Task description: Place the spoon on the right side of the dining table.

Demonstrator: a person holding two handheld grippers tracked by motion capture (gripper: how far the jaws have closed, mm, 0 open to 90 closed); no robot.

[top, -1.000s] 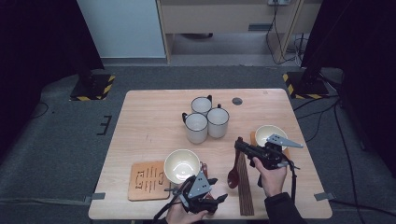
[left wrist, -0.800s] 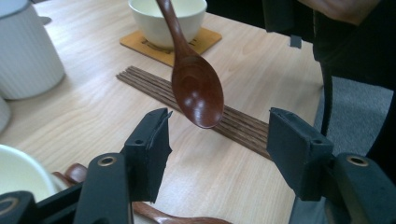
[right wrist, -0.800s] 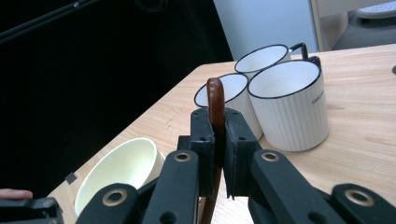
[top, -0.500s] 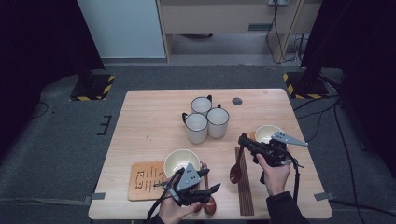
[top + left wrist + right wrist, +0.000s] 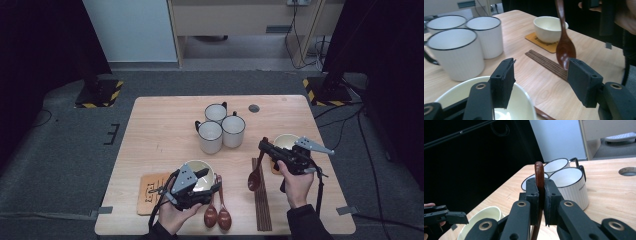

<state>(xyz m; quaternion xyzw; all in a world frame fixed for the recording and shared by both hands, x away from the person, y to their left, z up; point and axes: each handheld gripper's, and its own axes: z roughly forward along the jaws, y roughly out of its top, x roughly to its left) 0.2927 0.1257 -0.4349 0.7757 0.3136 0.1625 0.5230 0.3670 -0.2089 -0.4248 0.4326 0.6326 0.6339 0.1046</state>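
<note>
My right gripper (image 5: 263,147) is shut on the handle of a brown wooden spoon (image 5: 254,179), which hangs bowl-down over the table beside the chopsticks (image 5: 261,197). In the right gripper view the handle (image 5: 539,176) stands up between the closed pads. My left gripper (image 5: 211,181) is open with nothing between its jaws, low over the cream bowl (image 5: 192,165) near the front edge. In the left gripper view the gripper (image 5: 539,72) looks past that bowl's rim (image 5: 454,92) at the hanging spoon (image 5: 565,50). Two more brown spoons (image 5: 217,216) lie on the table just right of my left hand.
Three white enamel mugs (image 5: 221,129) cluster at the table's middle. A second cream bowl (image 5: 286,141) sits on an orange coaster at the right. A wooden coaster (image 5: 151,189) lies at the front left. A round hole (image 5: 254,108) is in the tabletop behind the mugs.
My left gripper has moved away from the two lying spoons, up and to the left, to over the near bowl, jaws unchanged. The right gripper and its spoon have hardly shifted.
</note>
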